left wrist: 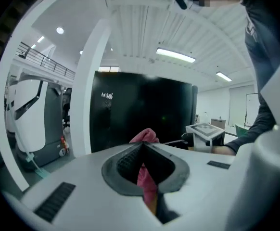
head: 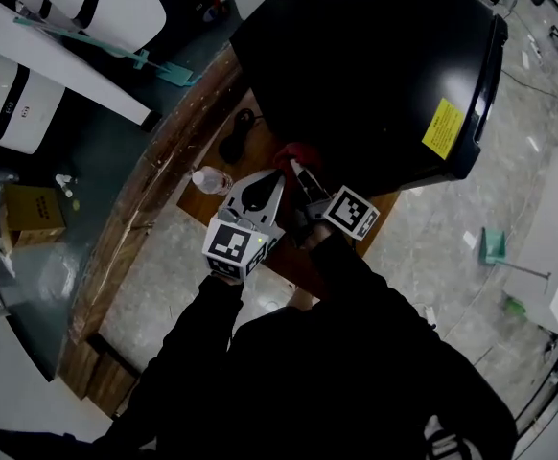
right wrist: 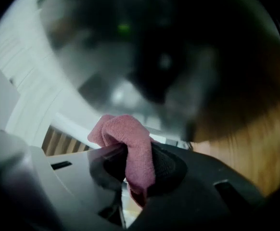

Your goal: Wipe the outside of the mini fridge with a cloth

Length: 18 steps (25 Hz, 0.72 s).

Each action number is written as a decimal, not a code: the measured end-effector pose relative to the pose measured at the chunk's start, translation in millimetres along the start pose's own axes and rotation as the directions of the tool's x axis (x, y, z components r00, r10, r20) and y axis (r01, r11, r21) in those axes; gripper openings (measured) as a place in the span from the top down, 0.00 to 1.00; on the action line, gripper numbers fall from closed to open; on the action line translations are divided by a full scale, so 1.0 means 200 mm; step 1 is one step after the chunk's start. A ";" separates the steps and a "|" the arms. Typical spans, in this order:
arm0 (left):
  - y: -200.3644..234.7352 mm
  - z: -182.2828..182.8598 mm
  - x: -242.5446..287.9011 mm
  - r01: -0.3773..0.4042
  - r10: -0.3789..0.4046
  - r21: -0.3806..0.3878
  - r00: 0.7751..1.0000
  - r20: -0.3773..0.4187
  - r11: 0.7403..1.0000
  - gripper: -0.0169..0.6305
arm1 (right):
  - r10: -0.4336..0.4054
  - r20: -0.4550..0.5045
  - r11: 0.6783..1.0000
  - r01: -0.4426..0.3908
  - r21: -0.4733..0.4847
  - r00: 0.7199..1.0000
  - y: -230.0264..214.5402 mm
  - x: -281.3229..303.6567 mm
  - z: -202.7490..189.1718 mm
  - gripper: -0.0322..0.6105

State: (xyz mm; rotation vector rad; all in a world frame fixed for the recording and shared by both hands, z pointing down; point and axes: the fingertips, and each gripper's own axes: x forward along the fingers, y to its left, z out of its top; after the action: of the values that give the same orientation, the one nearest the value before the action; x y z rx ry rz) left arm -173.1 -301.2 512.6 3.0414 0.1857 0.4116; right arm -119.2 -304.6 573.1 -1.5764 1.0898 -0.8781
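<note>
The black mini fridge [head: 375, 65] stands on a wooden platform [head: 178, 151], and in the left gripper view the fridge [left wrist: 140, 114] fills the middle ahead. A red cloth [head: 296, 154] is bunched at the fridge's lower front corner. My left gripper [head: 279, 175] is shut on the cloth [left wrist: 147, 174], which pokes out above the tips. My right gripper [head: 298, 171] is also shut on the cloth [right wrist: 133, 150], right up against the glossy fridge wall [right wrist: 178, 57]. The two grippers sit side by side, almost touching.
A clear water bottle [head: 212, 180] lies on the platform left of the grippers, with a black cable [head: 236, 142] behind it. A yellow sticker [head: 442, 127] marks the fridge top. A cardboard box [head: 32, 214] and a teal mop [head: 116, 46] lie at the left.
</note>
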 end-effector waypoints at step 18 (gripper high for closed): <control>-0.74 0.87 -0.02 0.274 -0.295 0.114 0.920 0.259 0.955 0.96 | 0.092 0.252 0.965 -0.024 -0.261 0.963 0.81 -0.69 0.74 0.83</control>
State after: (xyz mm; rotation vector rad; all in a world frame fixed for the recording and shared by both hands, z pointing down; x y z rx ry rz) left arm -147.7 -163.4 332.7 3.0308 0.6291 -0.0387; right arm -66.2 -145.5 376.4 -1.8039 1.0830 -0.4839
